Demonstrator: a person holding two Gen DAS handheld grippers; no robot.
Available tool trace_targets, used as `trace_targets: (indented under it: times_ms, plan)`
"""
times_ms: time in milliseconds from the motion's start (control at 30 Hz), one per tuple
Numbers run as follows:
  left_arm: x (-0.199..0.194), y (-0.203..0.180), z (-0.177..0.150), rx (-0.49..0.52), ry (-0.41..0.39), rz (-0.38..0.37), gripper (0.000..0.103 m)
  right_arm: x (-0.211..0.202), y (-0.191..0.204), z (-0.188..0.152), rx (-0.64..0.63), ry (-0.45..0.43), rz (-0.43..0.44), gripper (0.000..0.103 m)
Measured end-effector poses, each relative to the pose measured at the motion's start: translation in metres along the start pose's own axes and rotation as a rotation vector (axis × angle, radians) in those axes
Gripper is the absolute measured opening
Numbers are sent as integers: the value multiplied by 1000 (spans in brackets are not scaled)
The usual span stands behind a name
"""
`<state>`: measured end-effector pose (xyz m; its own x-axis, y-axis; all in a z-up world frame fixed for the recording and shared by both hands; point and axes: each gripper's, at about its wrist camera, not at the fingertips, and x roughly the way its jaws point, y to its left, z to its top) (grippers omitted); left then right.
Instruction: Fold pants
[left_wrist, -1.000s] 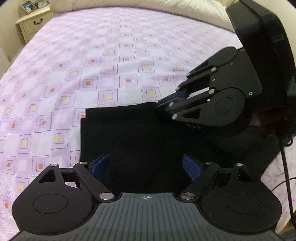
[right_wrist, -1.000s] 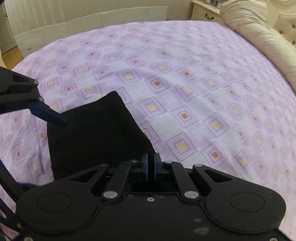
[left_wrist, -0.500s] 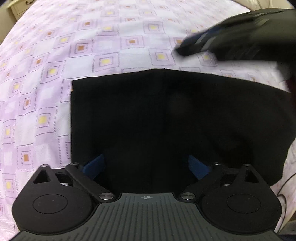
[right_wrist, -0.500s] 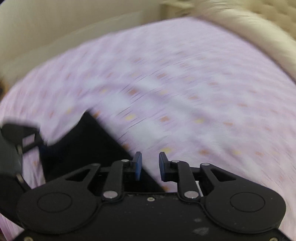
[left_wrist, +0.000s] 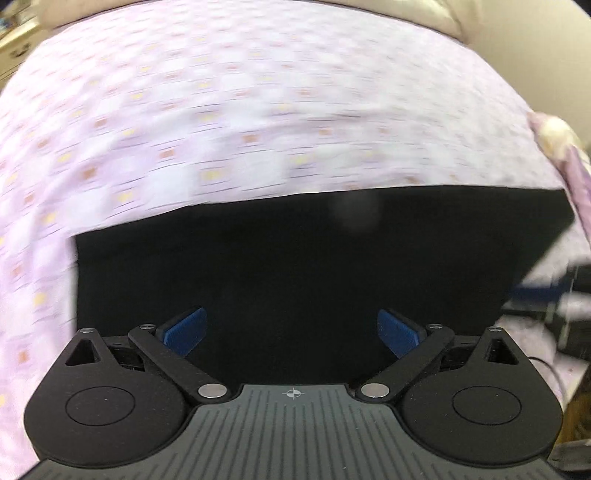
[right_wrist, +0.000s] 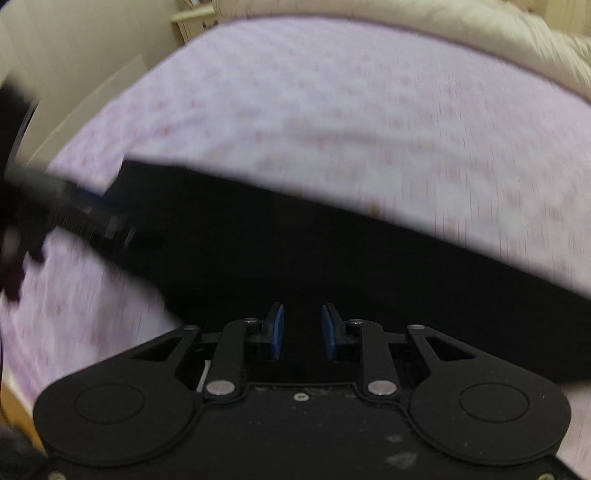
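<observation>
Everywhere blur smears bedspread (left_wrist: 258, 110) beyond pants (left_wrist: 295, 266).

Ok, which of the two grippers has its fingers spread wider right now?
The left gripper: its blue fingers stand far apart over the black pants. The right gripper shows only a narrow gap.

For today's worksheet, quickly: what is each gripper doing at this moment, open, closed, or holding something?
Left gripper: open wide, holding nothing, over the black pants.
Right gripper: partly open, holding nothing.
</observation>
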<state>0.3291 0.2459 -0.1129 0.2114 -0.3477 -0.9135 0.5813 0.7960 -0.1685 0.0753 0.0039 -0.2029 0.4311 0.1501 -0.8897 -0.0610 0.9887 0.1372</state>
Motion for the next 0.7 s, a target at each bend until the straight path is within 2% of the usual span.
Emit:
trace_targets:
  times_ms: [133,200,233,367,400,533,567,600,700]
  plan:
    - [23,-4,10,67,44,22,100,1,20,-40,-21,53,14,25]
    - [47,6,13,45,133,43,100,6,31,-49,-26,66,41,30]
    - [59,14,15,24,181,49,100,9,35,-51,-31,67,49,31]
    - [70,20,28,43,238,38,102,26,47,-50,-32,65,55,36]
    - [72,17,30,55,250,40,102,30,47,-48,-34,61,53,39]
    - [78,15,33,86,273,44,102,42,51,-46,-20,48,53,39]
    - [78,15,34,88,277,40,102,43,51,-43,-9,34,58,34]
    - [79,16,35,91,281,34,102,42,50,-39,9,16,59,19]
    - [74,20,36,116,290,12,100,41,43,-28,46,2,68,12]
